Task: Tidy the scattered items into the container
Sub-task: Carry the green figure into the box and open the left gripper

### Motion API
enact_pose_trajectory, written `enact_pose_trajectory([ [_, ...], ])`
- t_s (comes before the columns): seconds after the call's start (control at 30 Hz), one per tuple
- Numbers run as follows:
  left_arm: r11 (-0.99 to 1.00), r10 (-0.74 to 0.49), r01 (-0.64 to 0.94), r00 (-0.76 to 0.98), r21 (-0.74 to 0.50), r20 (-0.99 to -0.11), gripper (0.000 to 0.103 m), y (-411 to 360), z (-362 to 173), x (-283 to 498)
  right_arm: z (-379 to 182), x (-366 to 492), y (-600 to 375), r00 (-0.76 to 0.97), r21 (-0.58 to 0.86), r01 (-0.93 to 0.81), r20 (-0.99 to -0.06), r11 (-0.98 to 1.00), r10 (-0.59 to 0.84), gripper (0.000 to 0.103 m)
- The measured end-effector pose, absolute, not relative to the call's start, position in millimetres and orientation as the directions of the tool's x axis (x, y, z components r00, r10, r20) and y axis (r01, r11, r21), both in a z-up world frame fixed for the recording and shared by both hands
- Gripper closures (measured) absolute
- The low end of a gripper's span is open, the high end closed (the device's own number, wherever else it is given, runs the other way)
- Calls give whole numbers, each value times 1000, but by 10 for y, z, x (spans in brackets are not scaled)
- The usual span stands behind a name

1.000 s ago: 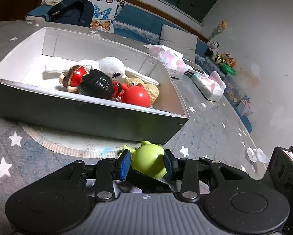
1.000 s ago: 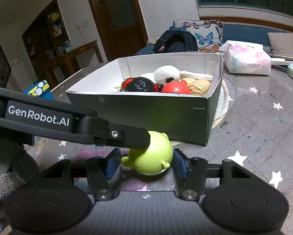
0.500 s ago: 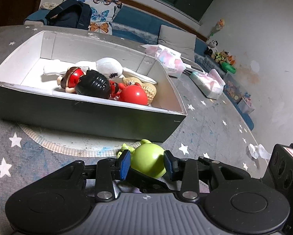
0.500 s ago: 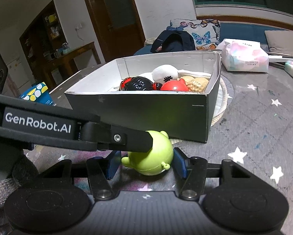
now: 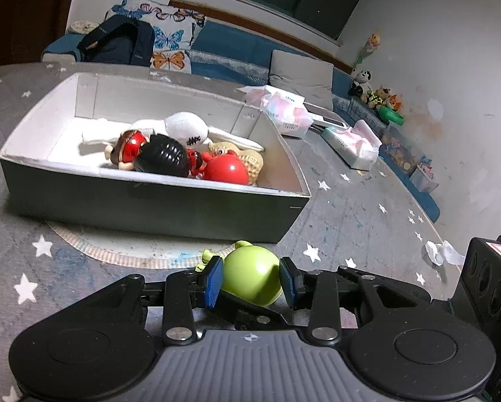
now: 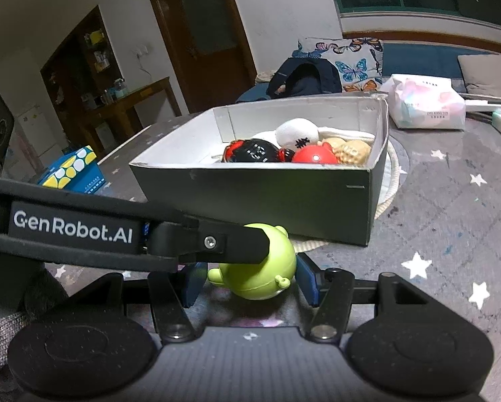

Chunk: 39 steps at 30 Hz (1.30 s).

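A round green toy [image 5: 252, 275] sits between the blue pads of my left gripper [image 5: 250, 281], which is shut on it just in front of the box. In the right wrist view the same green toy [image 6: 263, 274] lies between the fingers of my right gripper [image 6: 250, 281], which stand a little apart from it, open; the left gripper's black finger [image 6: 213, 243] crosses over the toy. The grey box [image 5: 149, 201] with white inside holds a white plush [image 5: 183, 127], a black toy [image 5: 163, 155], a red ball [image 5: 225, 169] and a tan toy [image 5: 250, 160].
The box stands on a round mat [image 5: 116, 254] on a grey star-patterned cloth. Tissue packs [image 5: 284, 114] [image 5: 354, 144] lie behind and right of the box. A crumpled paper [image 5: 441, 251] lies at the right. A blue-yellow box [image 6: 72, 171] is at the left edge.
The left gripper with the green toy has risen slightly; the box looks a bit lower and farther in both views. The grips look unchanged.
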<state>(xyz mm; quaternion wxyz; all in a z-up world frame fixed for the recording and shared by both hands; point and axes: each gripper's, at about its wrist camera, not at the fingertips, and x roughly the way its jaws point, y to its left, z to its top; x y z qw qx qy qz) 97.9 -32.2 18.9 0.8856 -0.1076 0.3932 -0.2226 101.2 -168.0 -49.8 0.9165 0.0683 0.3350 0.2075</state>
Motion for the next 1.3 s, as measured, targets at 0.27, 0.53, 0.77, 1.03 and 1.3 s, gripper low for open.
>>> enact_pose_trajectory([
  [0.27, 892, -453, 316, 640, -325, -621, 63, -277, 412, 882, -295, 1004, -1612, 704, 256, -368, -551, 894, 448, 45],
  [0.53, 900, -433, 310, 698, -305, -570, 64, -136, 671, 908, -37, 1124, -1495, 717, 231, -418, -510, 879, 475, 45],
  [0.77, 894, -439, 289, 725, -343, -532, 64, 108, 810, 1109, 134, 1341, -1308, 717, 199, -459, -492, 866, 493, 45],
  [1.03, 880, -444, 243, 727, -409, -524, 64, 389, 841, 1553, 216, 1790, -1076, 705, 154, -493, -506, 857, 496, 45],
  [1.3, 865, -444, 195, 726, -461, -526, 64, 566, 762, 2101, 197, 2369, -914, 684, 152, -494, -539, 856, 491, 45],
])
